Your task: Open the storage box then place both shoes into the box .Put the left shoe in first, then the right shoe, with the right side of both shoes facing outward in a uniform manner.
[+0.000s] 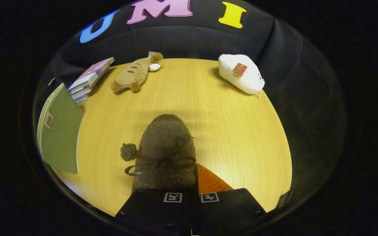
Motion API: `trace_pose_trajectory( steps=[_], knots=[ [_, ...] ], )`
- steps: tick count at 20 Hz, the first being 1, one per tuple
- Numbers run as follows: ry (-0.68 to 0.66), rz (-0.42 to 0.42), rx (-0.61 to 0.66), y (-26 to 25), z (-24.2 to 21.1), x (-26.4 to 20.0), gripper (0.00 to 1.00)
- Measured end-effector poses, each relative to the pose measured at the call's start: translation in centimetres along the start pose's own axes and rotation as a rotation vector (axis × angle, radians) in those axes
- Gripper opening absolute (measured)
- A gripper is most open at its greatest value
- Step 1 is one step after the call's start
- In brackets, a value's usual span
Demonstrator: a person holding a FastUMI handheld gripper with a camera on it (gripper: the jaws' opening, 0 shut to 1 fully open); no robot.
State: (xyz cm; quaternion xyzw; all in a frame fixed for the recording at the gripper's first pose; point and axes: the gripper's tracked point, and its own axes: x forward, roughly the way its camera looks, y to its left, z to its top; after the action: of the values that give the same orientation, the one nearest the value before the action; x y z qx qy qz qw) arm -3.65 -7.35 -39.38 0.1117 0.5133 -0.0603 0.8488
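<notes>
A brown fuzzy shoe (167,144) with a dark ribbon bow and a pom-pom on its left side points its toe away from me, over the wooden table (234,131). My gripper (192,173) is shut on the shoe's near end. One finger (210,182) shows pressed against the shoe's right side, and the other is hidden by the shoe. I cannot tell whether the shoe rests on the table or hangs just above it. A green flat-sided thing with a pale edge (61,134) stands left of the shoe, and I cannot tell if it is the storage box.
A stack of books (89,80) lies at the far left, beyond the green thing. A tan bread-shaped plush (135,74) lies at the far middle, and a white plush (241,73) at the far right. Black cloth walls surround the table.
</notes>
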Motion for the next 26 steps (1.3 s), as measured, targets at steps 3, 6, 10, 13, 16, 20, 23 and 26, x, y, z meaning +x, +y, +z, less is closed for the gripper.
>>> trace_pose_trajectory(
  steps=[3, 6, 10, 13, 16, 20, 23, 26],
  knots=[
    [-0.054, 0.061, -0.009, 3.5, 3.7, -3.6, 0.06],
    [-0.125, 0.149, -0.031, 8.5, 7.9, -7.2, 0.06],
    [-0.184, 0.268, -0.054, 15.9, 12.2, -10.9, 0.06],
    [-0.200, 0.343, -0.074, 21.6, 14.0, -12.4, 0.06],
    [-0.185, 0.402, -0.085, 27.0, 14.6, -13.3, 0.06],
    [-0.130, 0.446, -0.095, 33.3, 13.8, -12.8, 0.06],
    [-0.089, 0.431, -0.132, 36.4, 12.6, -11.0, 0.06],
    [-0.045, 0.382, -0.183, 38.4, 10.9, -8.8, 0.06]
  ],
)
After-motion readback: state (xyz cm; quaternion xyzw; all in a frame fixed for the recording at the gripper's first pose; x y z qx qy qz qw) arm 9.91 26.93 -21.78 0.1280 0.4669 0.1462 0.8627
